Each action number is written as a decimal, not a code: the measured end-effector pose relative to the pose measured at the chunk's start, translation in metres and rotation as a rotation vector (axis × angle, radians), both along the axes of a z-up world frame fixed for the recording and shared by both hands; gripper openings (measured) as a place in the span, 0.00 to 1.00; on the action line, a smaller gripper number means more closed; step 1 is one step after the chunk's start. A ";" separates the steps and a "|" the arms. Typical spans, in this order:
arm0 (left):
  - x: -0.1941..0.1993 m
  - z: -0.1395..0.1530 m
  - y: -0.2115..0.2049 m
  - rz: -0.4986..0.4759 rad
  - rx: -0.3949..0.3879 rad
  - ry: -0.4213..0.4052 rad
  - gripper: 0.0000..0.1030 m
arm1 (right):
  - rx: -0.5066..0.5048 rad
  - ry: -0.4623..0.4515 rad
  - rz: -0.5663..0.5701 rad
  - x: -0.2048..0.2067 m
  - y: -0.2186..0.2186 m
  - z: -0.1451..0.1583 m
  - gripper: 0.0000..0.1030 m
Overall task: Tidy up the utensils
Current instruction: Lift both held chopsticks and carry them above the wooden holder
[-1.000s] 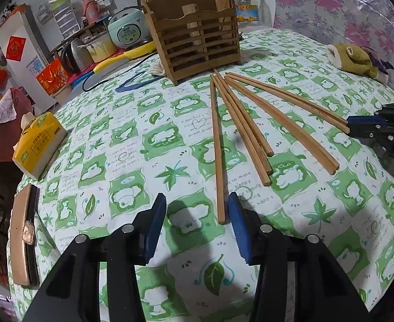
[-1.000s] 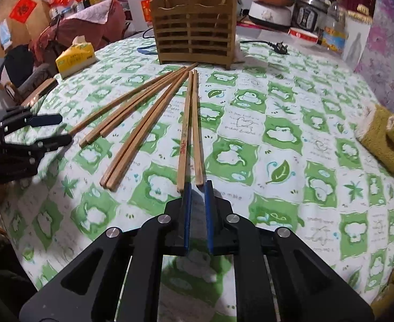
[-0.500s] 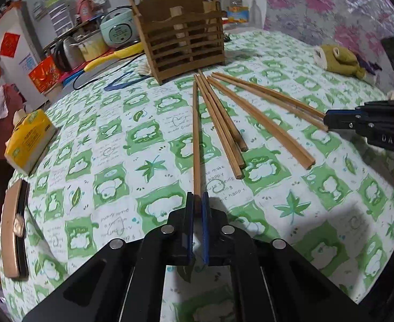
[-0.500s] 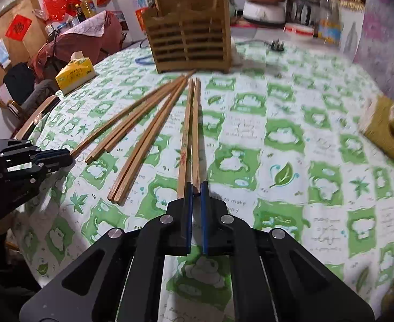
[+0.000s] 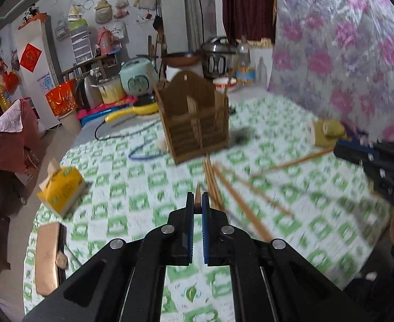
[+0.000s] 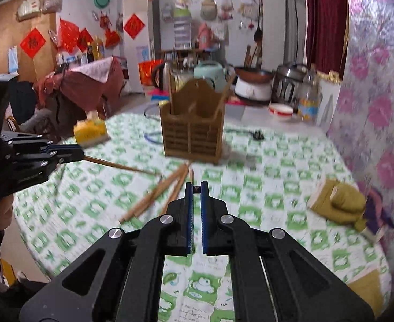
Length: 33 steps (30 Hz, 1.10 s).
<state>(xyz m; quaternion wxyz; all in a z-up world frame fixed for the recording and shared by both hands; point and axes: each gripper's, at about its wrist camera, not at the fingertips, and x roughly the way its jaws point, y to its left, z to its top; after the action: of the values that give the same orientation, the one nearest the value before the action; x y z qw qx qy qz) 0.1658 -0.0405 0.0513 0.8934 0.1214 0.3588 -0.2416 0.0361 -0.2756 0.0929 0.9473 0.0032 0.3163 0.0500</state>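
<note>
My left gripper (image 5: 197,197) is shut on a wooden chopstick (image 5: 197,191) and holds it raised, pointing at the wooden slatted holder (image 5: 197,123). It also shows in the right wrist view (image 6: 71,153), its chopstick (image 6: 116,165) sticking out. My right gripper (image 6: 196,187) is shut on another chopstick (image 6: 191,175), lifted above the cloth; from the left wrist view this gripper (image 5: 341,147) holds a chopstick (image 5: 293,161). Several chopsticks (image 5: 240,193) lie on the green-and-white tablecloth (image 5: 132,187). The holder (image 6: 194,131) has sticks standing in it.
A yellow tissue pack (image 5: 63,187) and a brown case (image 5: 48,257) lie at the table's left edge. An olive plush toy (image 6: 339,204) sits at the right. Rice cookers, a kettle and a bowl (image 6: 280,110) stand behind the holder. Floral sheeting (image 5: 344,53) hangs on the right.
Both grippers have lifted off the table, each with a chopstick in it, and tilted up toward the holder. A second ago the left gripper was open.
</note>
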 end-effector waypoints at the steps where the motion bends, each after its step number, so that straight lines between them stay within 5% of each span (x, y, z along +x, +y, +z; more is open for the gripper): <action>1: 0.004 0.006 -0.002 0.001 -0.009 0.003 0.06 | -0.001 -0.009 0.002 0.001 0.000 0.005 0.06; 13: 0.058 0.074 -0.028 0.002 -0.070 -0.031 0.06 | 0.032 -0.076 0.012 0.049 -0.002 0.054 0.06; 25: 0.136 0.166 -0.057 0.101 -0.244 -0.229 0.06 | 0.123 -0.263 -0.048 0.144 -0.003 0.124 0.06; 29: 0.165 0.149 -0.059 0.171 -0.260 -0.269 0.06 | 0.136 -0.307 -0.097 0.170 -0.005 0.116 0.06; 33: 0.203 0.090 -0.059 0.201 -0.268 -0.155 0.06 | 0.111 -0.230 -0.143 0.204 -0.006 0.072 0.06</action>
<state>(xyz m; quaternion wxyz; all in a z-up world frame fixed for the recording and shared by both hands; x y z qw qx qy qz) 0.3692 -0.0993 0.1409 0.9462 -0.0173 0.2639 -0.1867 0.2397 -0.2817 0.1653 0.9769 0.0724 0.2013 0.0000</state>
